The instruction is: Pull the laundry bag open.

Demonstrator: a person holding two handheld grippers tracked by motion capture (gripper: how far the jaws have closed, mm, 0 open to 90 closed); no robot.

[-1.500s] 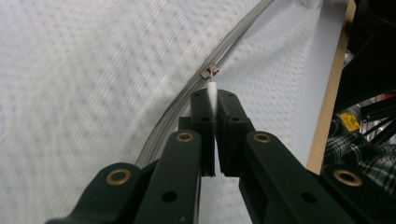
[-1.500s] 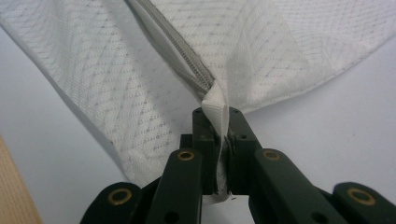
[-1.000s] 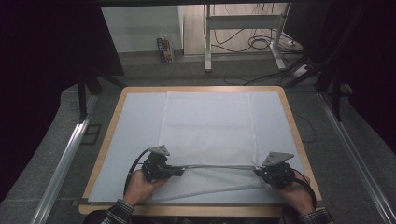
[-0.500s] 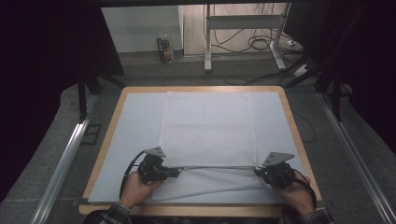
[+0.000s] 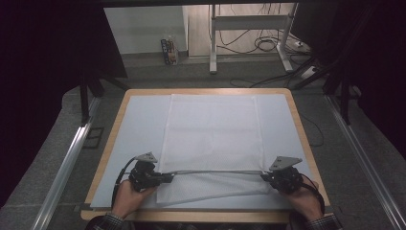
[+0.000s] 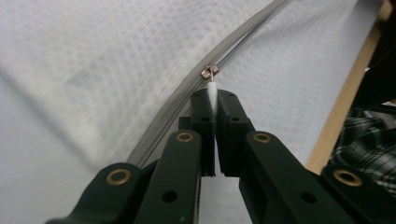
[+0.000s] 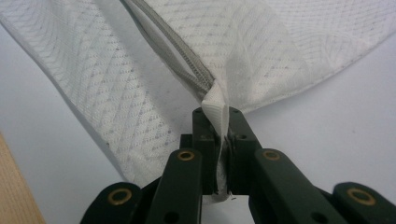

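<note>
Nearest to me, my left gripper (image 6: 212,109) is clamped tight on a small white pull tab (image 6: 212,88); that close view shows the tab hanging from a little brass zip slider (image 6: 208,72), which the high view is too far off to make out. My right gripper (image 7: 221,123) is just as tightly closed, pinching the white fabric end (image 7: 215,112) where the grey zip (image 7: 180,56) runs out; its own view shows the two rows of teeth parted there.

From above, both grippers sit near the table's front edge, left gripper (image 5: 167,178) and right gripper (image 5: 265,176) well apart, with the zip (image 5: 215,171) stretched in a line between them. The white mesh bag (image 5: 213,139) lies flat on the pale blue mat (image 5: 139,124), reaching from my hands to the far side, a short flap of it lying nearer me than the zip. The wooden table rim (image 5: 306,139) frames the mat. Beyond it the high view alone takes in the grey floor (image 5: 143,72) and cables (image 5: 268,45) under a metal stand.
</note>
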